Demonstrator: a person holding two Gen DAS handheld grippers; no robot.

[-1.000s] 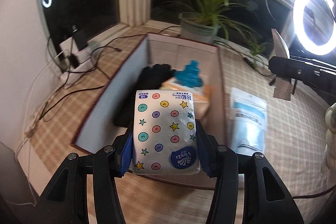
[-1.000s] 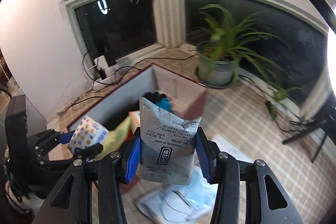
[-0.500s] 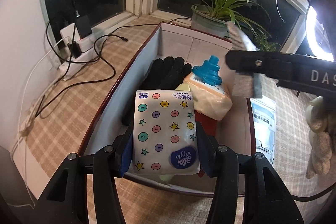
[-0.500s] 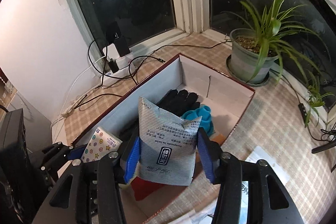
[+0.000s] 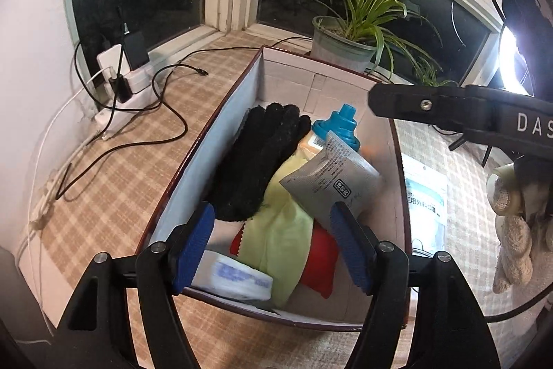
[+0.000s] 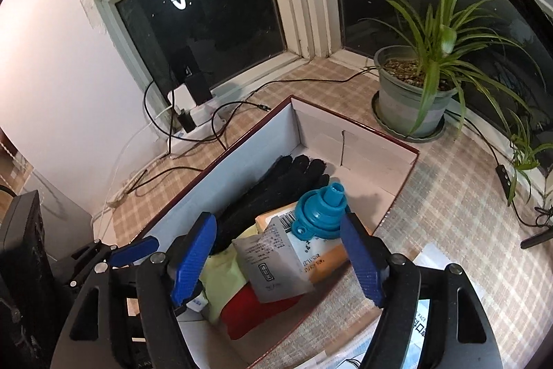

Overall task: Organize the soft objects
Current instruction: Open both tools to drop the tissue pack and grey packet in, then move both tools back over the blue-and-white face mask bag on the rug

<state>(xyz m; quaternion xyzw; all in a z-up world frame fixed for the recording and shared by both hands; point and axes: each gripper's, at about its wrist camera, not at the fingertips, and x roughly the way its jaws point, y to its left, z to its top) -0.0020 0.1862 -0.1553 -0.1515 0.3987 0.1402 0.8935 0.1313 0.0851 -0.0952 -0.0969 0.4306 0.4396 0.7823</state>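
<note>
A red-rimmed cardboard box holds soft things: black gloves, a yellow cloth, a red cloth, an orange wipes pack with a blue cap. My left gripper is open above the box's near end; the tissue pack lies blurred just below it. My right gripper is open above the box; the grey pouch lies on the pile beneath it.
A potted plant stands behind the box. A power strip with cables lies at the left by the window. A packet of face masks lies right of the box. A ring light shines at the right.
Both grippers opened. The tissue pack dropped from the left gripper into the box's near end. The grey pouch dropped from the right gripper onto the pile.
</note>
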